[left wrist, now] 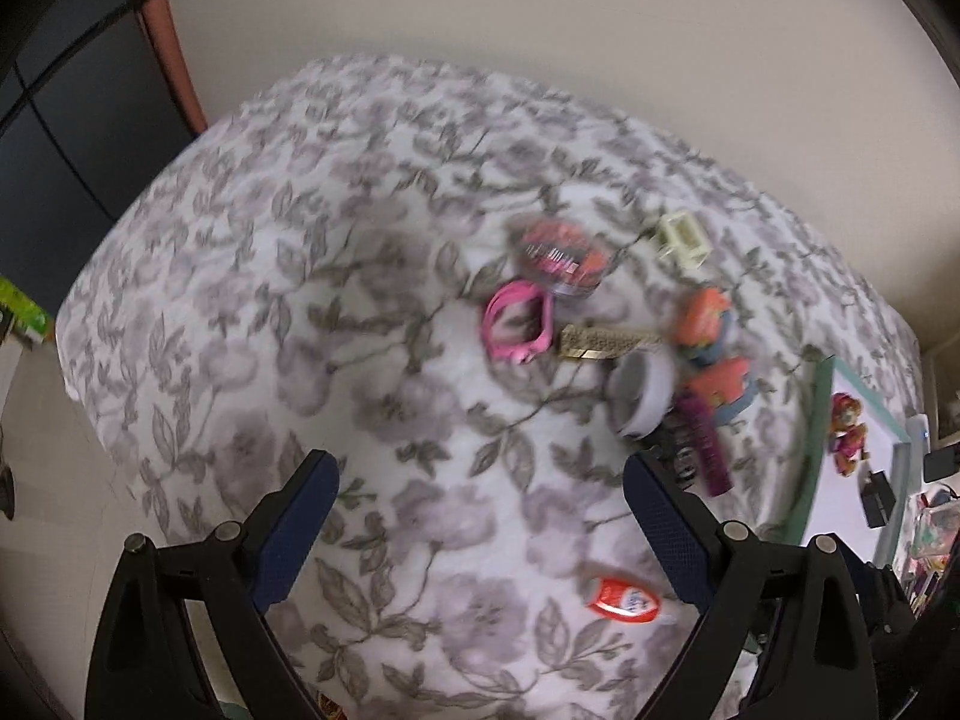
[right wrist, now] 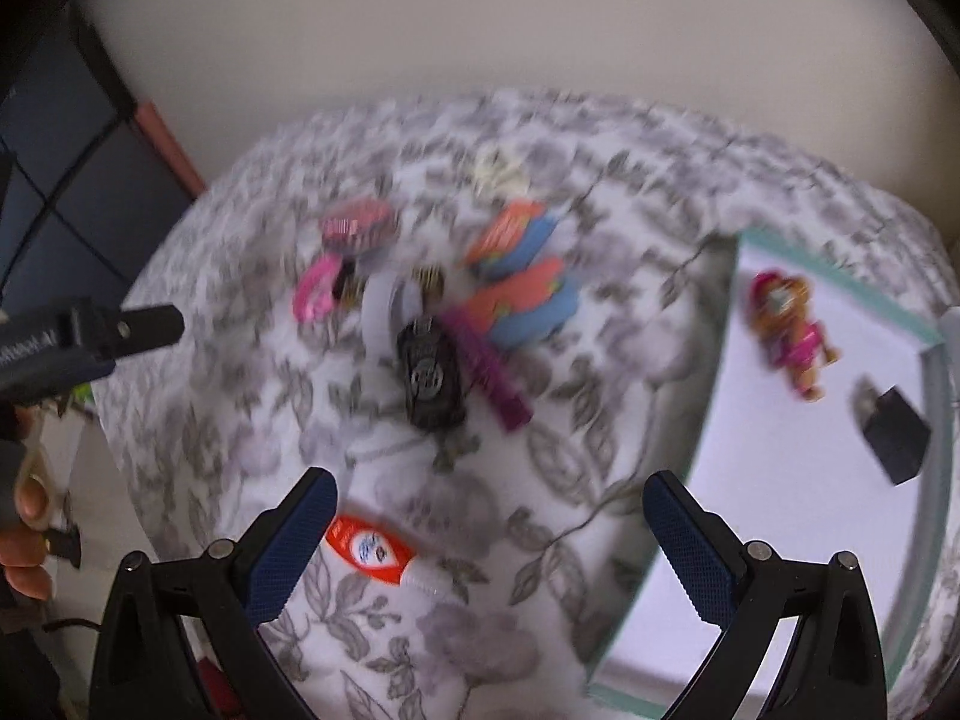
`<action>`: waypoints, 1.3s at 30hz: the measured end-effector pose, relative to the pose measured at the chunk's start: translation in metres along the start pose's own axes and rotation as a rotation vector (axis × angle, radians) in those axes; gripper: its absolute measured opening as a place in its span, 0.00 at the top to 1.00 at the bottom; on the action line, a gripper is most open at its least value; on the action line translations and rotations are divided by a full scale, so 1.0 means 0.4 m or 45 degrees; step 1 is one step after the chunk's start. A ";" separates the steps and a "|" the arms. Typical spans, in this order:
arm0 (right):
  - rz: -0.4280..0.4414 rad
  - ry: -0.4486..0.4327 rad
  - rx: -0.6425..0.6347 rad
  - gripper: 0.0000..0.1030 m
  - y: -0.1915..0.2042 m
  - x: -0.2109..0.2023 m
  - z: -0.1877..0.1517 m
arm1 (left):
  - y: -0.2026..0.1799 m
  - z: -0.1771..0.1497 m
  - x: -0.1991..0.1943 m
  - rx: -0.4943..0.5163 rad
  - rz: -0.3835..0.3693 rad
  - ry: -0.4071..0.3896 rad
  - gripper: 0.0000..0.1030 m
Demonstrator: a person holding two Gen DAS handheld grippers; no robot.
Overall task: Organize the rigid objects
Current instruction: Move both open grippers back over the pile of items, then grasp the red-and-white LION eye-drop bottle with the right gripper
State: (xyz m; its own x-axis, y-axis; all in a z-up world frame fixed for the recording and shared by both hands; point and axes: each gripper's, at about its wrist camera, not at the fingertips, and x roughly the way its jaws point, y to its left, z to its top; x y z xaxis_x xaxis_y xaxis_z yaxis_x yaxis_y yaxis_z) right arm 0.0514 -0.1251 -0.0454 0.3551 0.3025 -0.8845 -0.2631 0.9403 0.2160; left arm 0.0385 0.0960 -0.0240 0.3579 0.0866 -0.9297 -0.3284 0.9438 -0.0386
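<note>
Clutter sits in a loose heap on the grey-and-white floral bedspread (right wrist: 240,408): a round pink-patterned tin (right wrist: 358,224), a pink plastic loop (left wrist: 517,319), a cream plastic block (left wrist: 681,239), a white ring-shaped roll (left wrist: 641,394), orange-and-blue toy pieces (right wrist: 523,294), a black car key fob (right wrist: 431,375) and a magenta rectangular bar (right wrist: 487,367) touching the fob's side. An orange-and-white tube (right wrist: 375,552) lies apart from the heap, nearer the cameras. Beside the heap rests a shallow white tray with a teal rim (right wrist: 837,273), holding a small pink-and-orange doll figure (right wrist: 791,333) and a black boxy plug (right wrist: 894,429). Both views are blurred. The left gripper (left wrist: 480,516) and right gripper (right wrist: 489,531) hang over the bedspread with jaws spread wide, gripping nothing.
</note>
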 end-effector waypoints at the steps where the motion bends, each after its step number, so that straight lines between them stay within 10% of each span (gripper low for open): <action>1: -0.005 0.024 -0.017 0.00 0.012 0.018 -0.009 | 0.005 -0.006 0.015 -0.005 0.000 0.016 0.07; 17: 0.035 0.224 -0.199 0.00 0.092 0.145 -0.084 | 0.049 -0.126 0.283 -0.056 0.002 0.375 0.07; 31: -0.102 0.183 -0.265 0.01 0.122 0.189 -0.092 | 0.048 -0.141 0.250 -0.020 -0.014 0.333 0.07; 39: -0.170 0.178 -0.256 0.23 0.097 0.177 -0.089 | 0.024 -0.103 0.216 0.015 -0.057 0.279 0.07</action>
State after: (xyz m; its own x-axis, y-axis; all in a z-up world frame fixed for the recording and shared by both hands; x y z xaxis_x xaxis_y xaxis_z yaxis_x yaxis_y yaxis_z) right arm 0.0345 -0.0727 -0.1144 0.2755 0.1402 -0.9510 -0.4001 0.9163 0.0192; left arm 0.0302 0.0992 -0.1197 0.1729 -0.0256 -0.9846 -0.3058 0.9489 -0.0784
